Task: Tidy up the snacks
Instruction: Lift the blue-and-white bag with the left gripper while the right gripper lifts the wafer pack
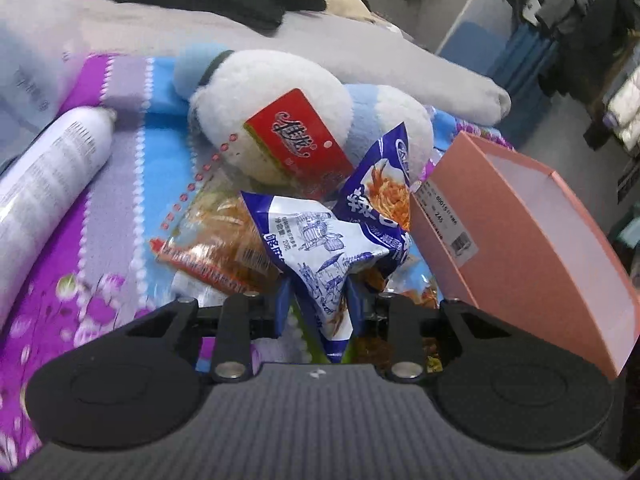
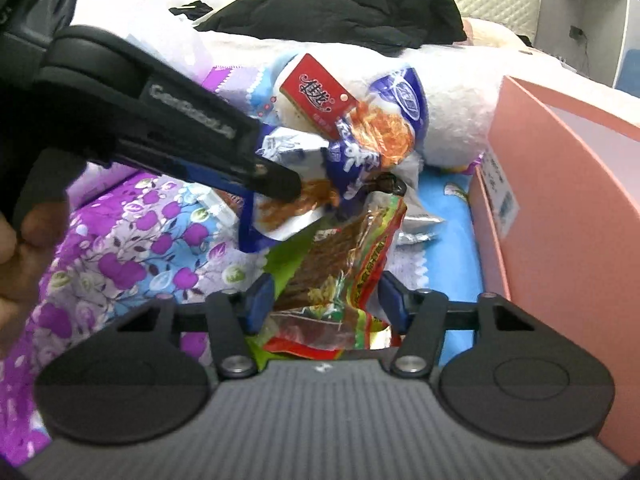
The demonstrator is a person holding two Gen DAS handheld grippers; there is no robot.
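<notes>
My left gripper [image 1: 319, 302] is shut on the lower corner of a crumpled blue-and-white snack packet [image 1: 316, 248], which sticks up between its blue pads. In the right wrist view the left gripper [image 2: 280, 188] reaches in from the upper left, holding that packet [image 2: 280, 216]. My right gripper [image 2: 326, 300] is shut on a green-and-red snack packet [image 2: 340, 256] that stands tilted between its pads. Behind them lie another blue noodle packet [image 1: 384, 188], a red packet [image 1: 298, 140] resting on a white plush toy [image 1: 256, 92], and a clear orange packet [image 1: 224, 248].
An open pink cardboard box [image 1: 520, 240] stands at the right, close to the pile. A white spray can [image 1: 48, 184] lies at the left on the purple-and-blue flowered blanket [image 2: 132, 256]. A silver packet [image 2: 420, 228] lies by the box. Black clothing [image 2: 360, 8] is heaped behind. A hand [image 2: 24, 240] shows at the left edge.
</notes>
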